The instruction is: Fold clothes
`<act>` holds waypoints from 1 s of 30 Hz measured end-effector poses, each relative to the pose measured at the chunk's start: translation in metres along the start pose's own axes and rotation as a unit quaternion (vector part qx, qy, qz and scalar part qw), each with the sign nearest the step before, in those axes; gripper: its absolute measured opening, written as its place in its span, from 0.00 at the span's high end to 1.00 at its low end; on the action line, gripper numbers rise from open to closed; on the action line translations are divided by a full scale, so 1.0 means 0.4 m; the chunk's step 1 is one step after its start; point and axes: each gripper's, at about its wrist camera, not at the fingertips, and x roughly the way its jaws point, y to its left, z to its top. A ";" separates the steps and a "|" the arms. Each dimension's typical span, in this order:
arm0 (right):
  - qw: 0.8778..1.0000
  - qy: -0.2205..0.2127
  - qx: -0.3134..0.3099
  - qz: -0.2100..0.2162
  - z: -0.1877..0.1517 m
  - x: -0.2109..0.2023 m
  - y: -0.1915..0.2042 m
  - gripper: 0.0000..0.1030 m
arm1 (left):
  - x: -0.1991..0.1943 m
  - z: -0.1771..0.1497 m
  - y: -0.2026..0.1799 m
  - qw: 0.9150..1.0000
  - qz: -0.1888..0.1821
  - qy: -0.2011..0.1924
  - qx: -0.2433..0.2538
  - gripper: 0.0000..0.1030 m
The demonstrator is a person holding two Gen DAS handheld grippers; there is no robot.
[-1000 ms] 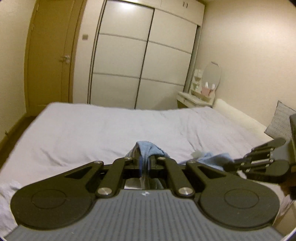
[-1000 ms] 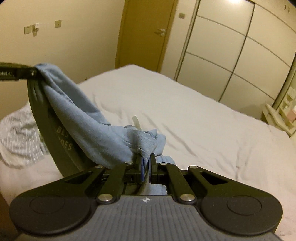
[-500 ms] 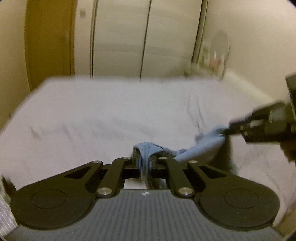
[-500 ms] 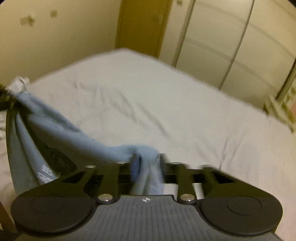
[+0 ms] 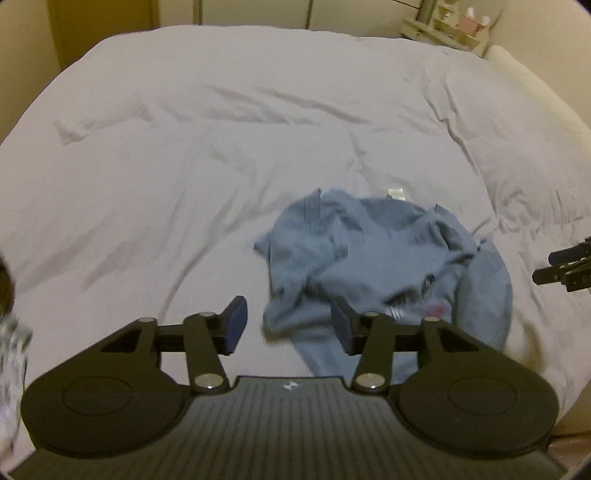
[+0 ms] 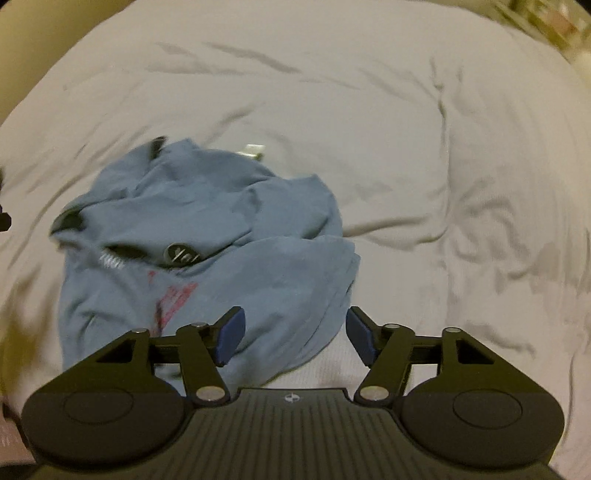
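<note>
The blue shirt [image 5: 384,266] lies crumpled on the white bed [image 5: 221,147], near its front edge; the left gripper [image 5: 288,326] and right gripper [image 6: 293,338] both hover over the shirt with jaws spread wide, holding nothing; best to find the hem or shoulder corners first, pinch single layers, then spread it flat before folding

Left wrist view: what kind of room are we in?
Most likely a bedroom. A large bed with a wrinkled white cover fills the view, a crumpled blue shirt lies on it, and a small shelf unit of toiletries stands beside a cream wall at the far corner.
</note>
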 end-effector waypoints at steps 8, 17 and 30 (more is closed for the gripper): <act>0.999 -0.004 0.050 0.010 0.055 0.125 -0.035 0.30 | 0.218 0.062 -0.057 0.992 -0.019 0.028 0.125 0.42; 0.991 0.030 0.129 0.033 0.078 0.279 -0.144 0.49 | 0.344 0.059 -0.080 0.985 -0.012 0.078 0.154 0.96; 0.992 0.092 0.092 0.002 -0.114 0.086 -0.252 0.95 | 0.234 0.107 0.054 0.996 0.039 0.069 0.037 0.97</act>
